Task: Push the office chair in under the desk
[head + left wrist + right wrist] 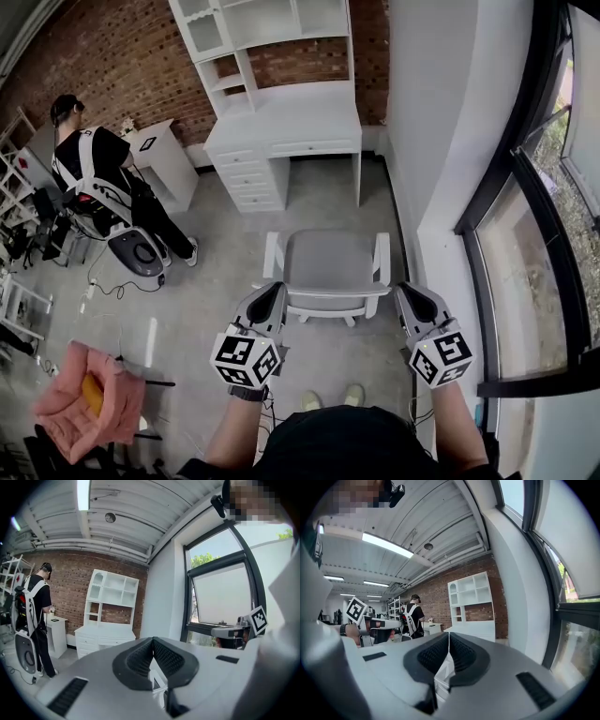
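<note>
Grey concrete floor [187, 309] runs to a red brick wall [122, 56] at the far side, where a white desk [300, 122] stands with a shelf unit [253, 23] on top, drawers [248, 178] on its left and a knee opening on its right. The office chair [328, 262] stands on the floor near this opening, clear of the desk and not under it. It has a pale grey seat, a white frame, a white armrest [272, 253] on each side and a white back rail along its near edge.

The left gripper [274, 289] is at the chair's near left corner and the right gripper [410, 292] at its near right corner. Contact with the chair cannot be told. Both are fully closed, ribbed pads [140, 656] meeting at the tips, with nothing held. A window [544, 234] lines the right wall.
</note>
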`<state>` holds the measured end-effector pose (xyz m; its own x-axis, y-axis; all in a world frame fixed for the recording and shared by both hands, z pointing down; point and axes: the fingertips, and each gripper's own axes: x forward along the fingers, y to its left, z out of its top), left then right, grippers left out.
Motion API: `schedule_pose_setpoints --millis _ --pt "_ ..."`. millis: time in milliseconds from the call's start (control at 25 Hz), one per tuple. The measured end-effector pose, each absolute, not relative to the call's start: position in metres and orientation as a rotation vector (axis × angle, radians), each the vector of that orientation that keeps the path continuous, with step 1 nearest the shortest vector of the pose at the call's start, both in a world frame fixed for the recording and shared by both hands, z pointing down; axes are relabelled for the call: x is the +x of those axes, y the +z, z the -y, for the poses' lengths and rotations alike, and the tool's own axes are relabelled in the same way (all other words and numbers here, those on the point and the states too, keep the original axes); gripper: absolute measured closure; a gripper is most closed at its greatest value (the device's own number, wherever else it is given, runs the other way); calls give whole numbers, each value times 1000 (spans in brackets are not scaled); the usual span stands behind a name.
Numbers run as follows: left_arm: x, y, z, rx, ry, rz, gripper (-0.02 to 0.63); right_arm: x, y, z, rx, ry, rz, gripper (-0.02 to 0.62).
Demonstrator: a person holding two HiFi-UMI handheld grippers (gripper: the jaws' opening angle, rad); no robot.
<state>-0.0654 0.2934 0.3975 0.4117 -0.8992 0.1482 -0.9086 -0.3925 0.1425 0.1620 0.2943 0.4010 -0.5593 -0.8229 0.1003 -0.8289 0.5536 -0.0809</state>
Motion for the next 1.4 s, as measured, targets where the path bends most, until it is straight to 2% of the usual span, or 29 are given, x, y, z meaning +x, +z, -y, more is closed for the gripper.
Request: schedule_pose_setpoints --millis 640,1400 --pt "-86 485 -296 2225 229 1758 598 167 487 -284 1239 174 2623 591" --pt "-191 593 -209 1809 162 1840 595 169 589 -201 1405 419 2343 589"
